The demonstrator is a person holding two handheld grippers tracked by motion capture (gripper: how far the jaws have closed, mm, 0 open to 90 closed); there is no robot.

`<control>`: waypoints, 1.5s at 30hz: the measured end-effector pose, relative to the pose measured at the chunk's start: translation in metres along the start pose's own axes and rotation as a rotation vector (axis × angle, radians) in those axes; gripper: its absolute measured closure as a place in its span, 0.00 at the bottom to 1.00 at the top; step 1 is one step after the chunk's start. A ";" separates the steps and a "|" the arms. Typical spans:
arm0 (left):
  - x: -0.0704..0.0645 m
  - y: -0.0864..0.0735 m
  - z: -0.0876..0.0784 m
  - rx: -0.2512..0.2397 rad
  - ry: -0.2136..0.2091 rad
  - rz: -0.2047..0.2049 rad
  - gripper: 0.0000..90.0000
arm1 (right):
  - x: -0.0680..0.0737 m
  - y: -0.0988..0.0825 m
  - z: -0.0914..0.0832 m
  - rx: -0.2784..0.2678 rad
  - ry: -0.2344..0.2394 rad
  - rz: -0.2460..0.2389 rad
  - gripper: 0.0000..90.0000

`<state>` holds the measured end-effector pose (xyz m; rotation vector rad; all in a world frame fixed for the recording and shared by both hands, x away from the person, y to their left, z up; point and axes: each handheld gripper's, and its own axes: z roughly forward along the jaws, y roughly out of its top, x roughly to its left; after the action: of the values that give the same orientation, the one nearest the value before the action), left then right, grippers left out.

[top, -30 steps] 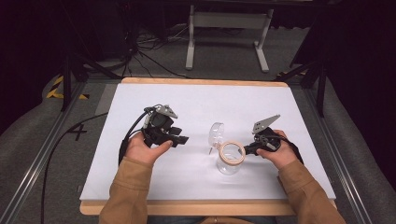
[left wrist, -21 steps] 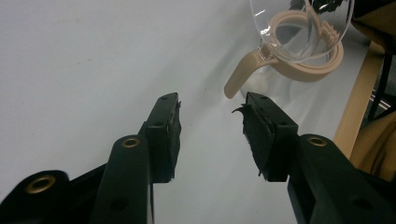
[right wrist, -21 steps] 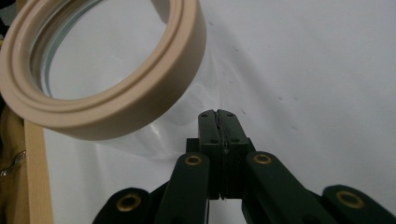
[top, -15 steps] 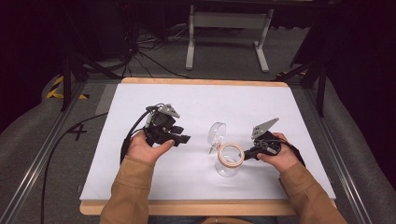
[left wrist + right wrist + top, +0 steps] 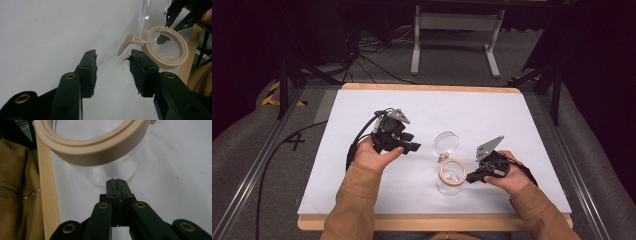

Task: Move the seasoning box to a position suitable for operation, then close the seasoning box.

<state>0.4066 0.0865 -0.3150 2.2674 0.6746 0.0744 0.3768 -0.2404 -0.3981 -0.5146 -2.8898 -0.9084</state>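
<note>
Moved since the earlier frame: right gripper [image 5: 473,176], shifted a little toward the bench's near edge and closer to the jar; left gripper [image 5: 411,146] keeps its place.

Item 1: clear jar [image 5: 449,180] with tan rim ring [image 5: 452,170], standing on the white bench [image 5: 512,120], right of centre and nearer the near edge than the far one. Its clear round lid [image 5: 446,143] is hinged open, standing up on the side toward the far edge. A tan tab [image 5: 126,43] projects from the ring.

Item 2: left gripper, held left of the jar, apart from it. Jaws spread, nothing between them; the ring's tab lies just beyond the pads [image 5: 138,70] in the left gripper view.

Item 3: right gripper, held at the jar's right side. Jaws pressed together, nothing between them; the tips are at the clear wall below the ring, contact not certain in the right gripper view.
</note>
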 end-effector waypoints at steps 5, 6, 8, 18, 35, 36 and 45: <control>0.001 0.001 0.004 0.003 -0.005 -0.001 0.64 | 0.009 0.004 0.005 0.010 0.019 -0.030 1.00; 0.002 0.001 0.004 0.006 -0.003 -0.001 0.64 | 0.011 0.005 0.006 0.011 0.021 -0.035 1.00; 0.002 0.001 0.004 0.003 -0.005 -0.006 0.64 | 0.016 0.008 0.008 0.014 0.035 -0.048 1.00; 0.007 -0.001 0.006 -0.034 -0.021 -0.004 0.88 | 0.018 0.009 -0.004 -0.019 0.009 -0.036 1.00; 0.004 0.004 0.040 -0.219 -0.025 -0.050 1.00 | 0.034 0.018 -0.027 -0.318 -0.024 0.016 1.00; 0.003 0.005 0.042 -0.220 -0.028 -0.051 1.00 | 0.034 0.018 -0.027 -0.318 -0.024 0.016 1.00; -0.010 0.008 0.044 -0.214 -0.039 0.001 1.00 | 0.034 0.020 -0.028 -0.465 -0.051 0.055 1.00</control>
<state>0.4133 0.0481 -0.3392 2.0590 0.6149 0.0973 0.3502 -0.2309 -0.3584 -0.6489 -2.6810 -1.5874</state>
